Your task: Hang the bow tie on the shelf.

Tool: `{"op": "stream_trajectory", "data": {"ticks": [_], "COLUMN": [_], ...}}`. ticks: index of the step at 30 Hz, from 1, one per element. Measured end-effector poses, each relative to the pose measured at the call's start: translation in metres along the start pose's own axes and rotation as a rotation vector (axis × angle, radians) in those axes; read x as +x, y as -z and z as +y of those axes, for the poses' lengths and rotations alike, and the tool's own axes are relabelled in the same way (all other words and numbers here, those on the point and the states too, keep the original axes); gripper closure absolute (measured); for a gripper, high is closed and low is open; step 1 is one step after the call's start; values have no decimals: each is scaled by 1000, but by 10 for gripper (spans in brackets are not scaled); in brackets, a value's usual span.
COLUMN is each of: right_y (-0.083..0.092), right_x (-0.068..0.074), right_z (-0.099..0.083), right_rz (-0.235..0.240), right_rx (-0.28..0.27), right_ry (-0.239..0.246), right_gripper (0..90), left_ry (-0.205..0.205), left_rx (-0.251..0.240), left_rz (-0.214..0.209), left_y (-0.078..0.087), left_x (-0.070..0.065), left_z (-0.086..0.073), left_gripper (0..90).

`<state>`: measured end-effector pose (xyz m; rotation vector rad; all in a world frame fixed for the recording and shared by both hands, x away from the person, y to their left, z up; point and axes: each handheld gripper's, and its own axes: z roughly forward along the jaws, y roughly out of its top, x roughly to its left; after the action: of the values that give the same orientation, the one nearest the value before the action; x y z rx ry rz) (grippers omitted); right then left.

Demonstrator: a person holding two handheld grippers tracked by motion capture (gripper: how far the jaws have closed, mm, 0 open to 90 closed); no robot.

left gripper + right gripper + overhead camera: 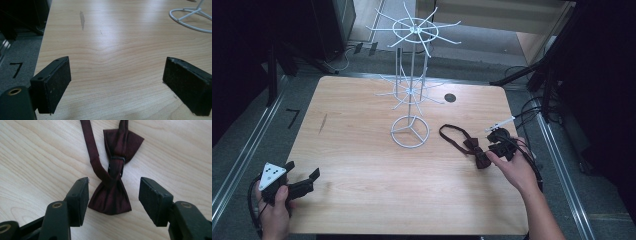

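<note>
A dark red bow tie [477, 151] with a looped strap [451, 134] lies flat on the right part of the wooden table [362, 150]. My right gripper [494, 151] hovers just right of it, open. In the right gripper view the near wing of the bow tie [110, 197] lies between the two spread jaws of that gripper [113, 195], untouched. My left gripper [304, 176] rests at the table's front left corner. It stands open [116, 82] over bare wood.
A white wire display stand [411, 75] with two tiers of spokes rises from a ring base [410, 132] at the table's middle back; that base [190, 17] shows far right in the left gripper view. A round cable hole [450, 98] lies behind it.
</note>
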<state>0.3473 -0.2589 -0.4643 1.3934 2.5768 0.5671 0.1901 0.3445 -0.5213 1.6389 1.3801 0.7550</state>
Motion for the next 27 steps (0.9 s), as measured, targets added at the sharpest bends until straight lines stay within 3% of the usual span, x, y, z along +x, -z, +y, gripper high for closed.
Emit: {"op": "stream_trajectory", "data": {"ticks": [14,20,23,27], "right_y": [-13,-25,-34,-37], "right_x": [6,5,6,9], "right_z": [37,43,49,59], "right_rz": [-14,15,-23,-31], "right_rx": [51,76,99,100], "right_ry": [27,32,44,58], "right_gripper": [325,287,233,195], "left_ry": [0,1,1,2], "left_rx": [2,1,5,8], "left_rz": [-4,-7,-10,-12], "left_y": [0,0,0,0], "left_x": [0,0,1,1], "left_z": [0,0,0,0], "left_gripper": [88,88,88,88]}}
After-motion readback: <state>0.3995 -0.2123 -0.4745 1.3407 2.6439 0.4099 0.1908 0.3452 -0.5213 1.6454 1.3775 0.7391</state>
